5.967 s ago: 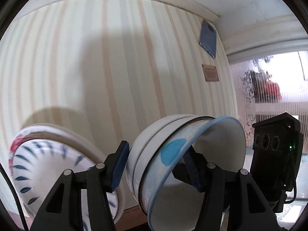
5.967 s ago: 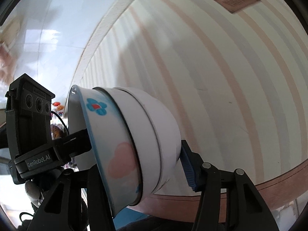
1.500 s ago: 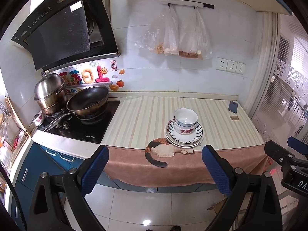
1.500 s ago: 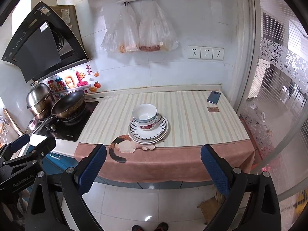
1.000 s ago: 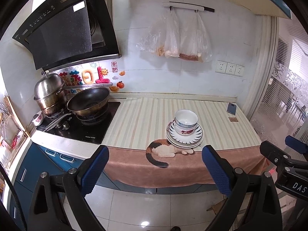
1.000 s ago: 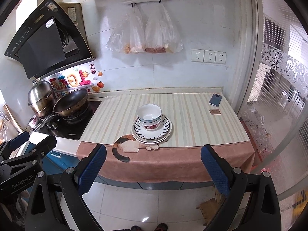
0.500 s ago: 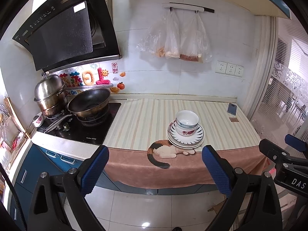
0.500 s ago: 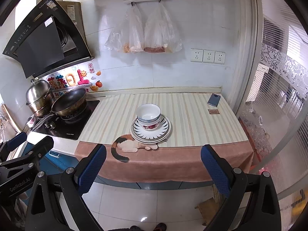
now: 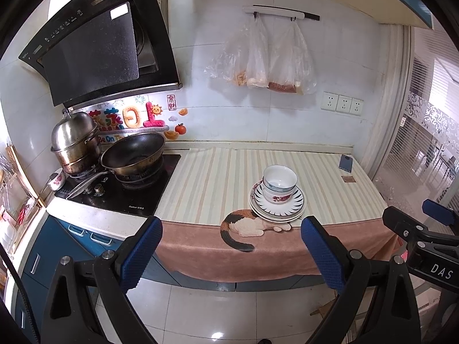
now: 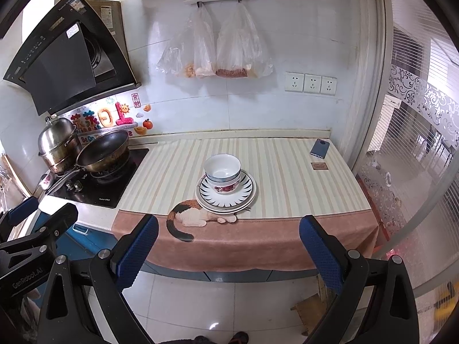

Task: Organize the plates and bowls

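Both grippers, left (image 9: pixel 229 246) and right (image 10: pixel 228 243), have backed off the surface (image 10: pixel 287 172), fingers apart, empty. Bowls (image 10: pixel 223 172) sit nested on plates (image 10: pixel 246 197); leave them undisturbed.

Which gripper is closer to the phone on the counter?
Right, probably. The phone sits at the counter's far right; the right gripper is held toward that side, the left gripper further left. Both stand back, jaws open.

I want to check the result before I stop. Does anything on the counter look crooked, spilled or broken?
Nothing stands out. The bowls sit nested and upright on the stacked plates, near the front edge of the striped counter. No spill or chip is visible from this distance. Both tools are open and empty.
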The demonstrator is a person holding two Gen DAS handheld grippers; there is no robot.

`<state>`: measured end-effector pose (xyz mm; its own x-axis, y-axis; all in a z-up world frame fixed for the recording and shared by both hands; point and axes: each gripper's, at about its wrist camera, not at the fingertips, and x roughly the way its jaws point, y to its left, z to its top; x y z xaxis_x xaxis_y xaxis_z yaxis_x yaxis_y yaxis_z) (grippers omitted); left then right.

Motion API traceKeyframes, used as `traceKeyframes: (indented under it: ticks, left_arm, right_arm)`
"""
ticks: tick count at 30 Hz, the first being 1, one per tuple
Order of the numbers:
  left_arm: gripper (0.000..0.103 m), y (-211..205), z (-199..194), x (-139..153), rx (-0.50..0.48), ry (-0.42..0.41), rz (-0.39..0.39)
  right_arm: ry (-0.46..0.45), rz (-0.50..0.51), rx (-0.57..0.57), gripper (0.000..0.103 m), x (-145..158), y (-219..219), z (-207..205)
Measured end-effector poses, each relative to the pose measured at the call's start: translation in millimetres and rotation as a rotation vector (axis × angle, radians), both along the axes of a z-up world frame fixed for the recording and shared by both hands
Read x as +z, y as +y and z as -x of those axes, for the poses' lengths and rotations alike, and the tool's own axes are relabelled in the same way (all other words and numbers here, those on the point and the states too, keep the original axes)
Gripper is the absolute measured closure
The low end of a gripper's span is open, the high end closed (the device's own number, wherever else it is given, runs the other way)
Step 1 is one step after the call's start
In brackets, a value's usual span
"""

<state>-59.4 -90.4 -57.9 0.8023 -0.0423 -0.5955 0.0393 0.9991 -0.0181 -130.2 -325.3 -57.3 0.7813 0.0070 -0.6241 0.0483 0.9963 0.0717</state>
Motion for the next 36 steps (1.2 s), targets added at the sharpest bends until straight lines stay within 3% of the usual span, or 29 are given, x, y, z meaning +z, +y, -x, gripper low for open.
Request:
traceKeyframes:
  ticks: [36]
  left_arm:
    - [0.004,5.8,-12.8,-1.1,-0.011,-0.004,-0.003]
  right_arm:
    - [-0.003,0.008,-0.008,0.002,1.9,-6.0,-14.8]
